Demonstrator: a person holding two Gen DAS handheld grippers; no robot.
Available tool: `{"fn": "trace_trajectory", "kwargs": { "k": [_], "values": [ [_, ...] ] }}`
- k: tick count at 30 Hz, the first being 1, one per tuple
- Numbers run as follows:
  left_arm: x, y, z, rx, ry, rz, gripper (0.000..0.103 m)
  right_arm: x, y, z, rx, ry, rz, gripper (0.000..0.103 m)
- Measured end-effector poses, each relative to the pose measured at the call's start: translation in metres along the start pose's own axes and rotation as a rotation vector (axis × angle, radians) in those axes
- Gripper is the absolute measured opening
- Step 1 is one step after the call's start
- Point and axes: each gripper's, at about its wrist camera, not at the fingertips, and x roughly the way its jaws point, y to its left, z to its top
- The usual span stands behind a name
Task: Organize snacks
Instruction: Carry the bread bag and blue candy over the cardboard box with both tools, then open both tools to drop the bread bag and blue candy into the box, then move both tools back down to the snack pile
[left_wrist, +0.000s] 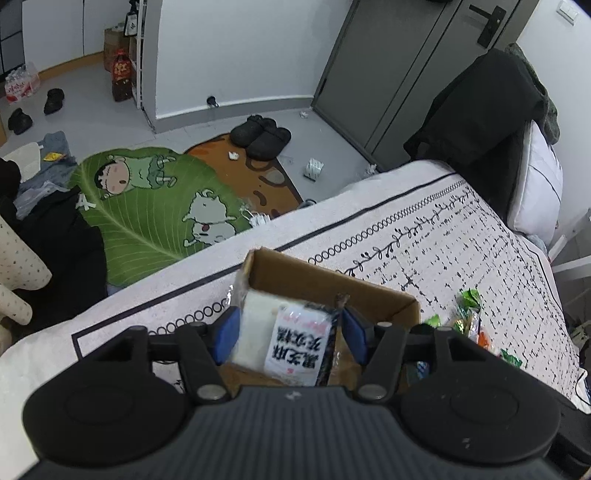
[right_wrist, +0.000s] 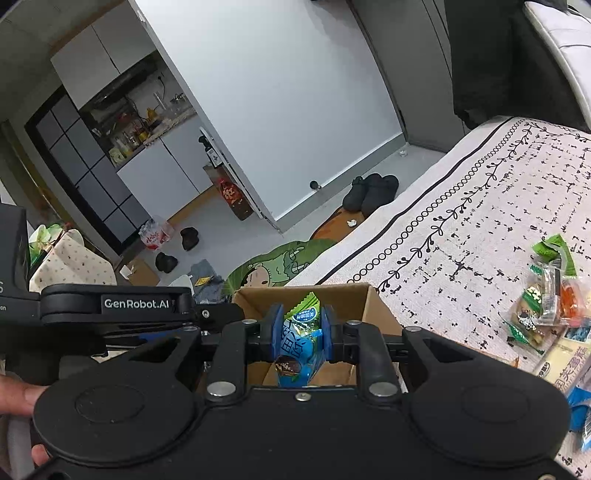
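- The left gripper (left_wrist: 290, 334) has its jaws set round a white sandwich pack (left_wrist: 291, 341) with a black-lettered label, blue pads (left_wrist: 227, 336) against its sides, above the open cardboard box (left_wrist: 369, 295).
- The right gripper (right_wrist: 301, 334) has its jaws clamped on a blue and green snack packet (right_wrist: 301, 345), over the same cardboard box (right_wrist: 376, 314).
- The box sits on a bed (left_wrist: 461, 236) near its left edge, on a white cover with black marks.
- Loose snacks (right_wrist: 543, 295) lie on the bed to the right.
- Beyond: grey floor, a green leaf rug (left_wrist: 147, 214), black slippers (left_wrist: 260, 136).
- Only the left view shows the grey door (left_wrist: 406, 74).
- Only the right view shows the kitchen counter (right_wrist: 147, 129) and a hand (right_wrist: 18, 395).
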Motion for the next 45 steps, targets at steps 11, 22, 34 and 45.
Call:
{"fn": "trace_trajectory", "kwargs": {
  "k": [11,22,34,45],
  "values": [
    [-0.016,-0.003,-0.001,0.025,-0.001,0.010,0.066,-0.006,0.005,0.000,-0.026,0.001,-0.026,0.041],
    [-0.044,-0.007,-0.013,0.028,-0.006,0.069,0.082,-0.042,0.001,0.005,-0.023,-0.002,-0.102,0.053],
    [-0.072,-0.033,-0.032,0.075,-0.033,0.076,0.098,-0.094,-0.014,0.012,-0.001,-0.028,-0.163,0.068],
    [-0.090,-0.071,-0.052,0.096,-0.097,0.025,0.103,-0.137,-0.052,0.010,0.075,-0.064,-0.209,0.082]
  ]
}}
